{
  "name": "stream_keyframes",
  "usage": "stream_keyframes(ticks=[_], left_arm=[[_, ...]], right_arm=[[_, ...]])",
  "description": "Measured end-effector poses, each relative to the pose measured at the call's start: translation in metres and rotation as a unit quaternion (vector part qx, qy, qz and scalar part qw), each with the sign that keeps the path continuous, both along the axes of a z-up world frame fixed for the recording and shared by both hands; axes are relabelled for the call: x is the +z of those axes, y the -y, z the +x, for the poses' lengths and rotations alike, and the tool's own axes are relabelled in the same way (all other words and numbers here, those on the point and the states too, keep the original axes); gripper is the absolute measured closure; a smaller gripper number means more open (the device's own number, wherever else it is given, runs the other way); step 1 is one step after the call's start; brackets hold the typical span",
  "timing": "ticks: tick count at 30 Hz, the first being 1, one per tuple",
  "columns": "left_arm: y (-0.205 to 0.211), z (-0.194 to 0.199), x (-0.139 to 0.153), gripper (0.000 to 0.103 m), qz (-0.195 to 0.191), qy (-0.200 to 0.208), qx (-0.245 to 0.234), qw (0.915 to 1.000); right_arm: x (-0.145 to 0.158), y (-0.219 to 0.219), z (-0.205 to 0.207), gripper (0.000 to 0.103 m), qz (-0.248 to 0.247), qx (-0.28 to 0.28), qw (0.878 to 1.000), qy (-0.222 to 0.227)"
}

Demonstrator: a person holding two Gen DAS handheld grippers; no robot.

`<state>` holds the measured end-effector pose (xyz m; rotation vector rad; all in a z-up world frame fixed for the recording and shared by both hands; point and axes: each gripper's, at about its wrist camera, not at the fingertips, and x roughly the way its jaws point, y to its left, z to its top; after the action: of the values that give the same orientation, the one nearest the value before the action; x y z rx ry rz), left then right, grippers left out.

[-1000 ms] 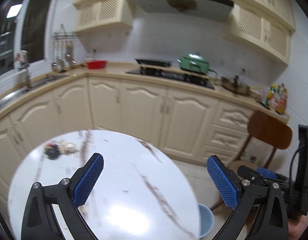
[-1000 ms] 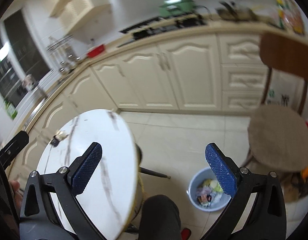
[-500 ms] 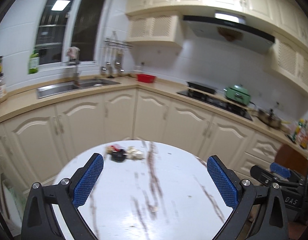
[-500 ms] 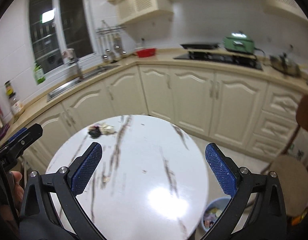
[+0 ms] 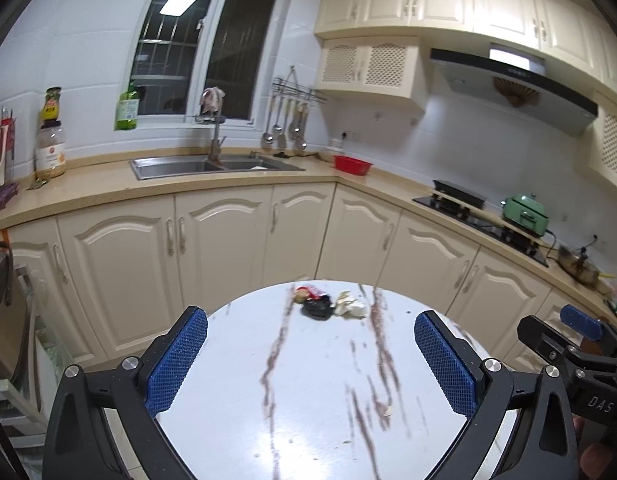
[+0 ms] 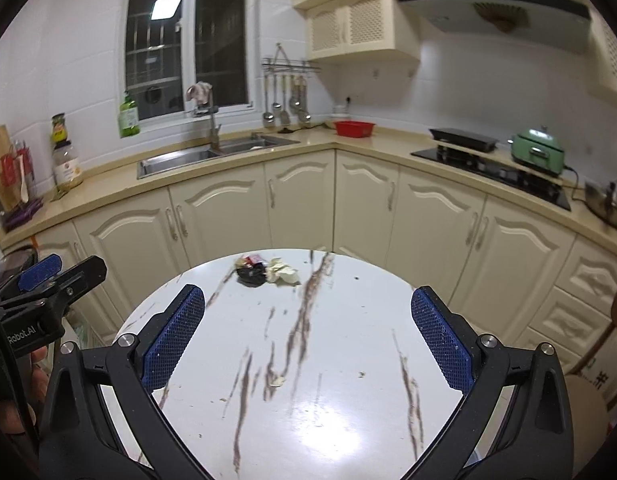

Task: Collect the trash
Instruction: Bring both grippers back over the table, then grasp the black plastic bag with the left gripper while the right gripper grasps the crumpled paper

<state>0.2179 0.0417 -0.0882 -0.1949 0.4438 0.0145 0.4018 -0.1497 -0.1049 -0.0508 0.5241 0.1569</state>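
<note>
We hold both grippers open above a round marble surface (image 5: 308,380).
Left gripper (image 5: 310,364) and right gripper (image 6: 308,338) fingers spread wide, empty; the trash pile (image 5: 328,306) lies at the surface's far edge, upper centre of frame.

Round marble table (image 5: 308,400) with clustered trash (image 5: 328,306) at far edge, scattered crumbs (image 6: 277,381).

A small pile of trash (image 5: 328,306) lies on the far part of the round table (image 5: 308,400), near its far edge. Behind the table a run of base cabinets (image 5: 228,248) carries a countertop (image 5: 108,188). A sink (image 5: 204,166) is set into the countertop at left; a stove (image 5: 480,216) sits at right, under a range hood (image 5: 508,84).
</note>
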Motion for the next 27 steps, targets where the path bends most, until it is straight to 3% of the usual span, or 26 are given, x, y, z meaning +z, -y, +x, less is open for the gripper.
stream_keyframes(ticks=[8, 14, 20, 27], left_arm=[[-0.017, 0.026, 0.002, 0.001, -0.002, -0.014, 0.017, 0.9998], [-0.024, 0.08, -0.007, 0.001, -0.002, -0.043, 0.018, 0.9989], [-0.013, 0.18, -0.028, 0.001, -0.004, -0.097, 0.009, 0.9953], [0.002, 0.305, -0.054, 0.001, -0.006, -0.166, -0.006, 0.9862]], right_arm=[[-0.014, -0.024, 0.014, 0.0, -0.004, 0.028, 0.999, -0.02], [-0.032, -0.028, 0.047, 0.0, -0.004, 0.033, 0.998, -0.047], [-0.071, -0.014, 0.115, 0.0, 0.0, 0.027, 0.994, -0.104], [-0.131, -0.011, 0.222, 0.0, -0.018, 0.054, 0.983, -0.173]])
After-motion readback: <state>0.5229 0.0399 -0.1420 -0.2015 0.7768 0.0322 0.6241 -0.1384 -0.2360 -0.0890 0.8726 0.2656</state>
